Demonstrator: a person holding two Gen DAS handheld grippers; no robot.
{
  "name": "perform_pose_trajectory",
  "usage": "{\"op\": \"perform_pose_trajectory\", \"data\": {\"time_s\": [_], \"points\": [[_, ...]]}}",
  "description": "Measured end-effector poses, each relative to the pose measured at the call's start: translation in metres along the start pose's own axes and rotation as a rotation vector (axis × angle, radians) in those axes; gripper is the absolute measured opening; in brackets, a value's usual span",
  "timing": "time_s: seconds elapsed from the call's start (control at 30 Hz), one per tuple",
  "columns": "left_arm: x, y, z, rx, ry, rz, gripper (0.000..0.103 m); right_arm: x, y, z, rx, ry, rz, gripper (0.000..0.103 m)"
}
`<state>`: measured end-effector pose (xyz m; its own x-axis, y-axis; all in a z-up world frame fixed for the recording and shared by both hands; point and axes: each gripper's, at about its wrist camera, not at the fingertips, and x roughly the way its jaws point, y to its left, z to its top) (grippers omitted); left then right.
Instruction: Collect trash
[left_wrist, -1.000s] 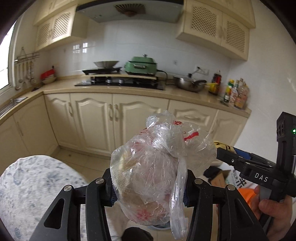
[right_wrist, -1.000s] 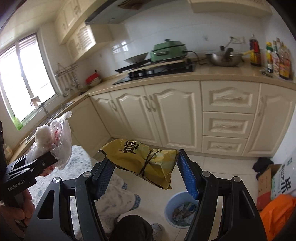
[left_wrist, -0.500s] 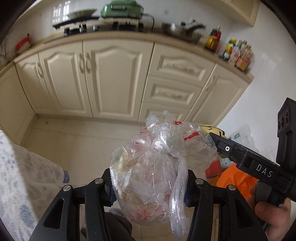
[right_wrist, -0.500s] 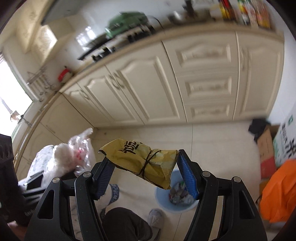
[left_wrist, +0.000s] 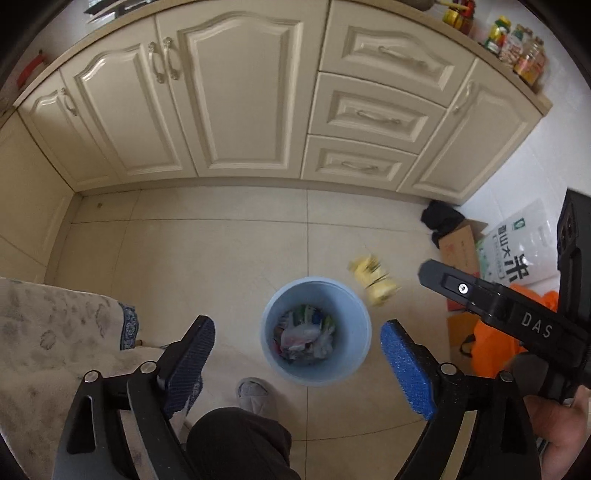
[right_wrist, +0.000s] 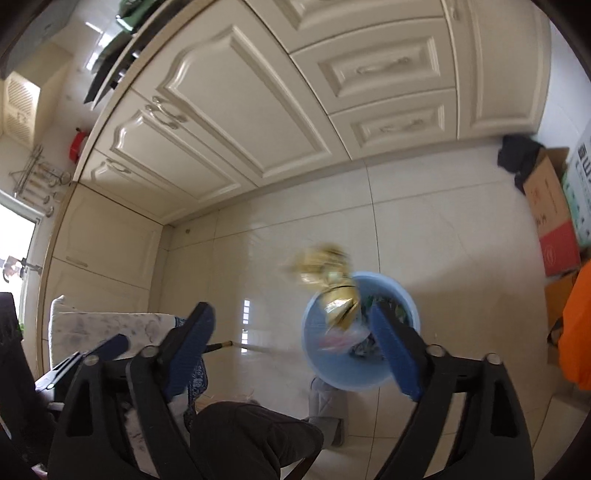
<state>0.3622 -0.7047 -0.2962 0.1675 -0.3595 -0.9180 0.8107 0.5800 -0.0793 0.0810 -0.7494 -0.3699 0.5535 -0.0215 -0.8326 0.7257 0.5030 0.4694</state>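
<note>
Black left claw (left_wrist: 297, 360) with blue ribbed pads (left_wrist: 404, 369), silver screws, dark trousers (left_wrist: 236, 443).

The bin (left_wrist: 315, 332) is pale blue, with mixed white, green and reddish rubbish inside; the falling wrapper (left_wrist: 373, 282) is yellow, crossed by thin dark lines, and in the right wrist view reads golden-brown; the left gripper (left_wrist: 297, 354) is black with blue pads (left_wrist: 405, 369); the right gripper (right_wrist: 291, 354) is black with blue pads too; the cabinets (left_wrist: 236, 96) are cream; the floor tiles (left_wrist: 207, 258) are beige with darker grout; the cloth (left_wrist: 48, 332) is off-white with grey floral blotches and a blue patterned edge; a bag (left_wrist: 495, 347) is bright orange.
</note>
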Motion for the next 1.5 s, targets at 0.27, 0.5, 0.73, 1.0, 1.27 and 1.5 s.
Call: {"op": "perform_pose_trajectory", "data": {"time_s": [0.27,0.5,0.73,1.0,1.27,1.5], "points": [[-0.064,-0.004,-0.05,-0.007,-0.125,0.057,0.101,-0.026,0.005,-0.014,0.032,-0.041,-0.002,0.103],[-0.171,0.002,-0.122,-0.02,-0.28,0.074,0.101,-0.071,0.044,-0.027,-0.027,-0.101,0.026,0.103],[-0.286,0.023,-0.214,-0.08,-0.465,0.122,0.102,-0.129,0.124,-0.051,-0.172,-0.19,0.095,0.103],[-0.395,0.05,-0.342,-0.177,-0.63,0.259,0.102,-0.192,0.239,-0.103,-0.385,-0.3,0.2,0.103],[-0.476,0.055,-0.475,-0.3,-0.731,0.462,0.102,-0.23,0.34,-0.176,-0.617,-0.365,0.274,0.103],[-0.522,0.03,-0.57,-0.413,-0.786,0.637,0.102,-0.259,0.392,-0.235,-0.765,-0.429,0.324,0.103]]}}
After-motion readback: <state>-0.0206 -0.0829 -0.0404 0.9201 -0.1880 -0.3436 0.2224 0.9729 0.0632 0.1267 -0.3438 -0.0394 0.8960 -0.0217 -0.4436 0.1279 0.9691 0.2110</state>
